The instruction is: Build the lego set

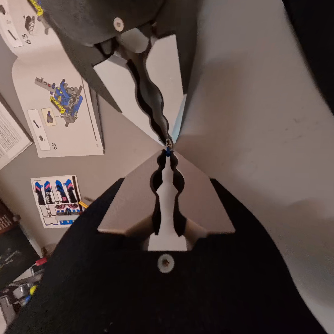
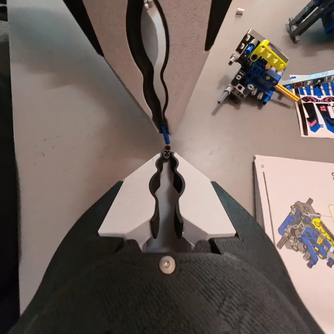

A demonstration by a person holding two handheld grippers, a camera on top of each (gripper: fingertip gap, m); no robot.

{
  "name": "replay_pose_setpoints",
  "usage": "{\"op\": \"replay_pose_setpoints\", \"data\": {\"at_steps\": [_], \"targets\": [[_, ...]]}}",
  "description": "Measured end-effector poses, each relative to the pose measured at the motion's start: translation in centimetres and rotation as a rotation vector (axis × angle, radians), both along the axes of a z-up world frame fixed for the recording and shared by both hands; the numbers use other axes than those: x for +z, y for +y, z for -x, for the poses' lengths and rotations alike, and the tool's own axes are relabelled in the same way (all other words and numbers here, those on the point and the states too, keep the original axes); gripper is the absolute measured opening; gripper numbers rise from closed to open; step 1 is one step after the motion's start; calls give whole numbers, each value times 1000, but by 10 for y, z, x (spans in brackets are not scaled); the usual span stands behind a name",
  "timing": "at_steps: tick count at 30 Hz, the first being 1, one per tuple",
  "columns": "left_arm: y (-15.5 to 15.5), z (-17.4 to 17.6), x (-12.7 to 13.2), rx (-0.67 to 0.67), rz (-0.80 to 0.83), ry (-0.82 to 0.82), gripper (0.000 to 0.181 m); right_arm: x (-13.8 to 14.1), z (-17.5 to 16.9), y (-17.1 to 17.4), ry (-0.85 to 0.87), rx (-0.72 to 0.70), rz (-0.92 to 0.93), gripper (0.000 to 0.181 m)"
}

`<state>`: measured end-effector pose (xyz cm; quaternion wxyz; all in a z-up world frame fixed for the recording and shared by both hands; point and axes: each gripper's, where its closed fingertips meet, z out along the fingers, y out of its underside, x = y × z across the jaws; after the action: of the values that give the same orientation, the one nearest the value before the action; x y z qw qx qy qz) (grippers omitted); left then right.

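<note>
My left gripper (image 1: 168, 154) is shut on a small blue pin (image 1: 168, 151) at its fingertips. My right gripper (image 2: 166, 155) is shut on a small dark grey connector (image 2: 166, 151) with a round hole and a cross hole. The two grippers meet tip to tip above the grey table. In the right wrist view the blue pin (image 2: 165, 133) points at the connector's round hole with a small gap between them. In the left wrist view the connector (image 1: 168, 141) sits just beyond the pin. A partly built blue, yellow and grey model (image 2: 256, 72) lies on the table to the right.
The open instruction booklet (image 1: 59, 108) (image 2: 298, 216) and a sticker sheet (image 1: 56, 198) (image 2: 318, 108) lie on the table. Another dark assembly (image 2: 310, 16) and a small grey piece (image 2: 240, 11) lie at the far right. Loose parts (image 1: 27, 292) lie at the lower left. The tips of both grippers are at nearly the same place.
</note>
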<state>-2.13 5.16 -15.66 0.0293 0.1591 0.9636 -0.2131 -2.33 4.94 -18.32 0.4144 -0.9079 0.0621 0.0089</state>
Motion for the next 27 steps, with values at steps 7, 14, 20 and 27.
{"op": "replay_pose_setpoints", "data": {"at_steps": [7,14,20,27], "targets": [[3,-1,-8,-119,-88,-43,1,0,-1,2,21,69,-1,6],[2,-3,-10,-167,-120,-37,1,0,-1,2,22,80,-1,6],[1,-2,-10,-188,-130,-36,1,0,-2,3,27,83,-1,6],[-1,1,-10,-194,-122,-25,1,0,-2,3,38,81,-2,7]]}}
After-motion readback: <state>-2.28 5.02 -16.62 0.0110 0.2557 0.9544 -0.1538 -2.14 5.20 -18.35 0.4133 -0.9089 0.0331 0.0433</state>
